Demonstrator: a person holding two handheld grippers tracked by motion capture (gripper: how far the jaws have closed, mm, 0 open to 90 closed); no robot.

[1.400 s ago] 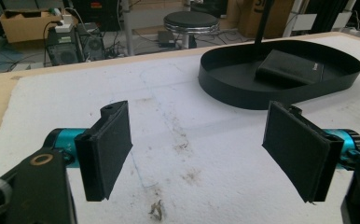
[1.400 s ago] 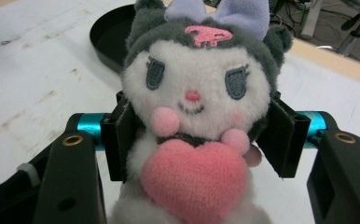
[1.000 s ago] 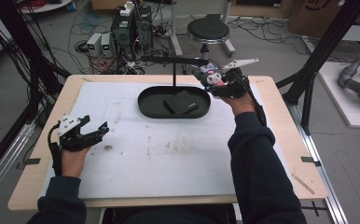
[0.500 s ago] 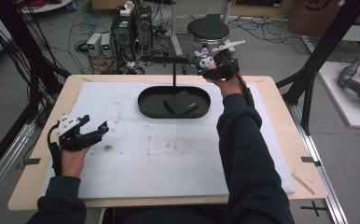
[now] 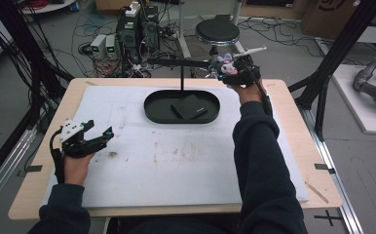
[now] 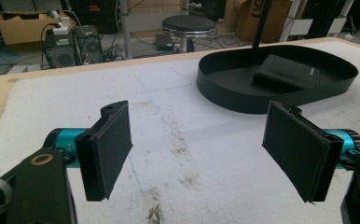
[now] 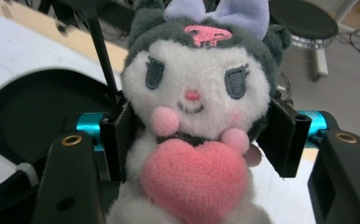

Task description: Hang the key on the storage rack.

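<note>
From the high view, the right gripper [image 5: 235, 68] is held up at the table's far edge, beside the black tray [image 5: 157, 111], its plush toy [image 5: 224, 64] small and blurred; the left gripper [image 5: 86, 139] rests low near the left edge. In the left gripper view, that gripper's pads stand wide apart, holding nothing. In the right gripper view, the jaws clamp the toy's sides, its bottom cut off.

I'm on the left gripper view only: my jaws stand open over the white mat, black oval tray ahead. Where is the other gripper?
Observer: The right gripper is raised beyond the far right end of the oval tray, beside the stand's horizontal bar.
Operator: Is it carrying anything?
Observer: Yes, a plush toy with a lilac bow, hugging a pink heart, clamped between its jaws.
Operator: Which way does the toy face?
Observer: In the right gripper view its face looks straight at that gripper's camera.
</note>
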